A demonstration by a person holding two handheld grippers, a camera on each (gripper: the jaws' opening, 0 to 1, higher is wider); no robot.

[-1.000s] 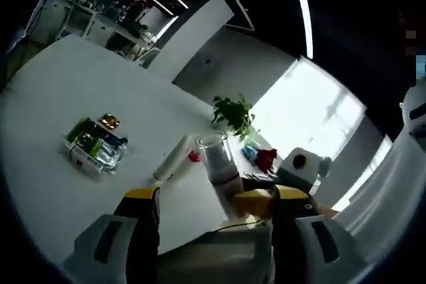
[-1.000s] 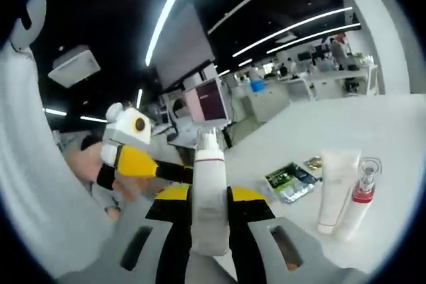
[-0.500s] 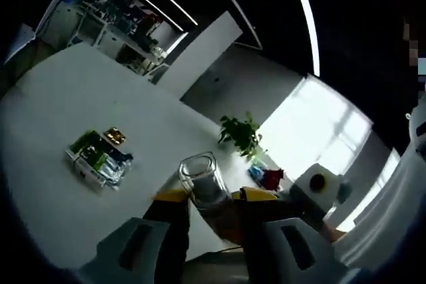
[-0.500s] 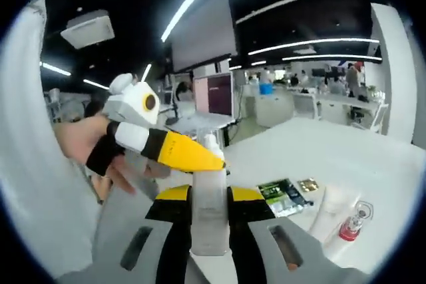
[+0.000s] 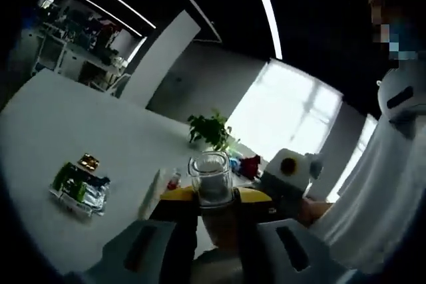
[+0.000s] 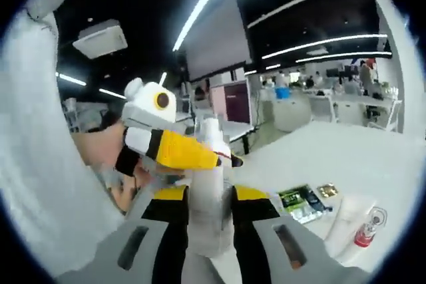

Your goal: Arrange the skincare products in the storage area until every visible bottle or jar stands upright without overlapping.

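Observation:
My right gripper (image 6: 210, 194) is shut on a white bottle (image 6: 210, 221), held up in the air above the white table (image 6: 346, 157). The bottle's clear cap (image 5: 211, 172) sits between the yellow jaws of my left gripper (image 5: 214, 197), which is shut on it. In the right gripper view the left gripper (image 6: 200, 156) reaches in from the left, a hand behind it, and crosses the bottle's neck. A white tube (image 6: 343, 221) and a red-collared pump bottle (image 6: 366, 227) lie side by side on the table. The same tube (image 5: 155, 191) shows in the left gripper view.
Green sachets (image 5: 76, 185) and a small gold packet (image 5: 87, 161) lie on the table to the left of the tube. A potted plant (image 5: 212, 130) stands at the table's far edge. The right gripper (image 5: 287, 172) and the person's white sleeve (image 5: 373, 191) are at the right.
One second ago my left gripper stood open short of the clear cap; it has since shut on it. Both hands have shifted, so the table looks smaller and lower.

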